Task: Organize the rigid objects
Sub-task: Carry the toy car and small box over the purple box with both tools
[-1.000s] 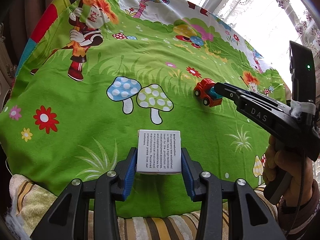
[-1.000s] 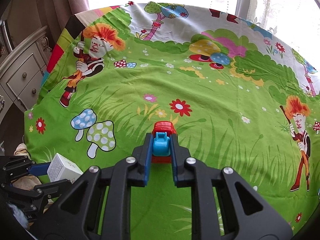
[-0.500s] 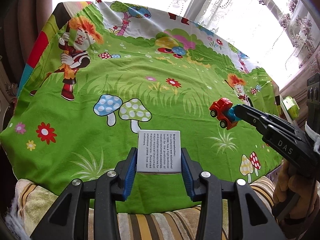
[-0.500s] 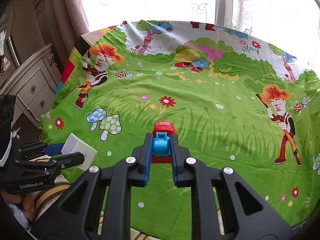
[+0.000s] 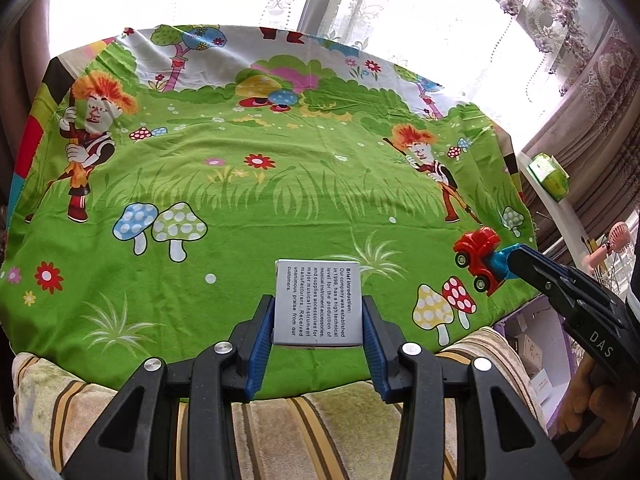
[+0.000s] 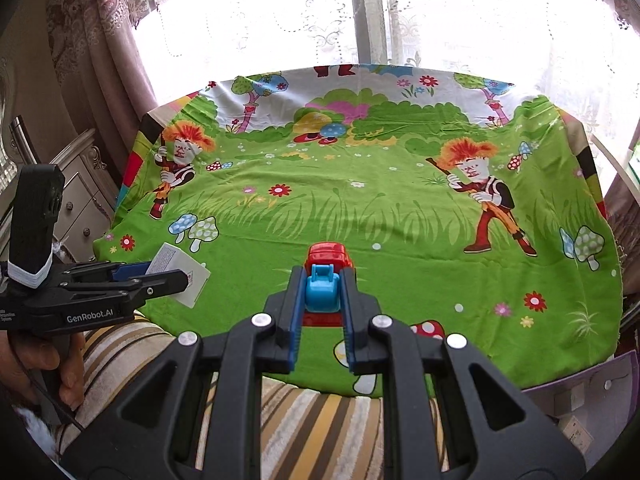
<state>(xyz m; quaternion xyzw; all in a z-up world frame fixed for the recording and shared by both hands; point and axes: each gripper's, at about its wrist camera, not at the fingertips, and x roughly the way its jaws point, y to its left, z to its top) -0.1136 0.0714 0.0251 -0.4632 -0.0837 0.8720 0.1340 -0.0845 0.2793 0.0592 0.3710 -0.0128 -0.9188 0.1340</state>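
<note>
My left gripper is shut on a small white box with printed text, held above the near edge of the green cartoon cloth. The box also shows in the right wrist view, with the left gripper at the left. My right gripper is shut on a red and blue toy car, held over the cloth's near edge. In the left wrist view the toy car sits in the right gripper at the right.
A striped blanket lies under the cloth's near edge. A white dresser stands at the left. A purple box with small items sits low at the right. A green pack lies on a white ledge by the curtains.
Both grippers have pulled back and up from the cloth with their objects still held. The cloth now looks smaller and farther. The right gripper has shifted toward the right edge.
</note>
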